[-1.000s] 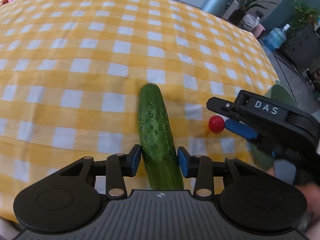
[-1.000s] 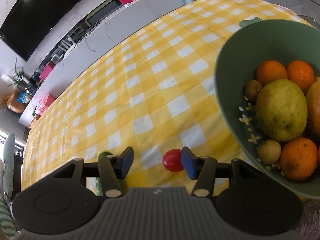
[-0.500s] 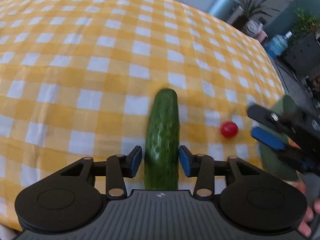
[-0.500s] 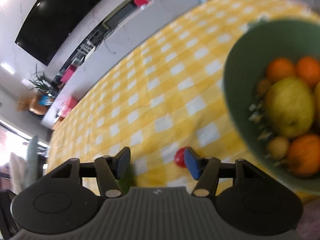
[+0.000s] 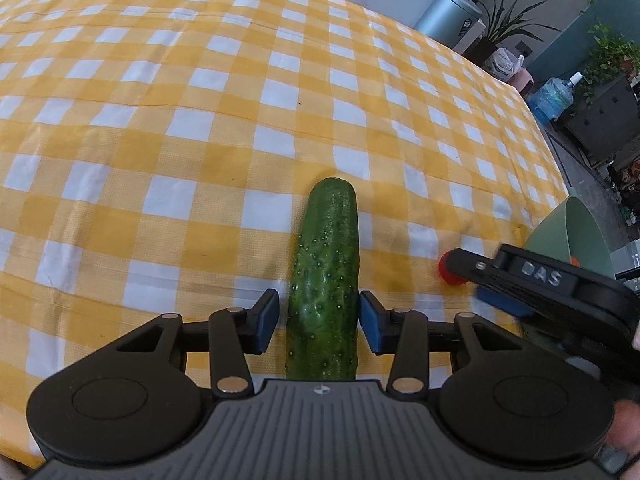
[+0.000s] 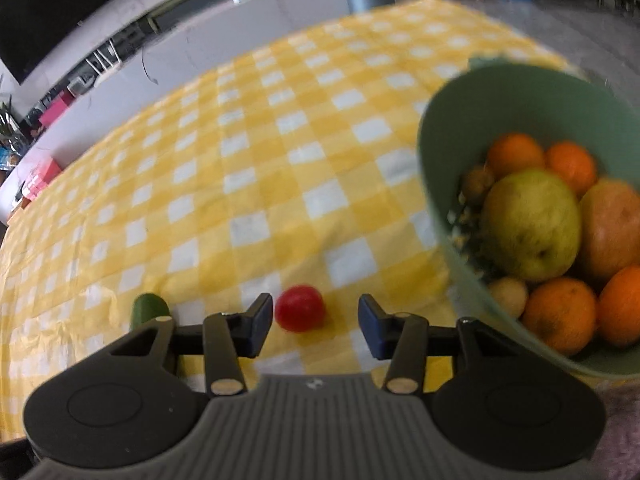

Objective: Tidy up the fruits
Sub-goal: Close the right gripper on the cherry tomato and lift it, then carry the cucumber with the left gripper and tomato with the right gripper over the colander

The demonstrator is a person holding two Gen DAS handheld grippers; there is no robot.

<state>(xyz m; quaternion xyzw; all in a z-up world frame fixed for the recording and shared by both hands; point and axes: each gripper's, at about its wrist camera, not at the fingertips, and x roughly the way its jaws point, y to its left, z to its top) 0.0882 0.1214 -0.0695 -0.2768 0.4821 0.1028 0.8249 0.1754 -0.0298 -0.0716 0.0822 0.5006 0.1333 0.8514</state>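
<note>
A green cucumber [image 5: 326, 276] lies on the yellow checked tablecloth, lengthwise between the open fingers of my left gripper [image 5: 319, 322]; the pads stand a little apart from its sides. A small red tomato [image 6: 300, 307] lies on the cloth just ahead of my open right gripper [image 6: 316, 326], nearer its left finger. In the left wrist view the tomato [image 5: 447, 272] is partly hidden behind the right gripper [image 5: 560, 304]. The cucumber's tip [image 6: 147, 310] shows at the right wrist view's left. A green bowl [image 6: 444, 152] holds oranges, a yellow-green pear and small brown fruits.
The bowl's rim [image 5: 568, 232] stands near the table's right edge. Beyond the table are a grey cylinder bin [image 5: 448, 18], potted plants [image 5: 504, 32] and a water bottle [image 5: 552, 96]. A white counter and a black screen lie behind the far edge.
The left gripper has swung so the cucumber now lies straight between its fingers. The right gripper has shifted, so the tomato now lies between its fingertips, nearer the left one.
</note>
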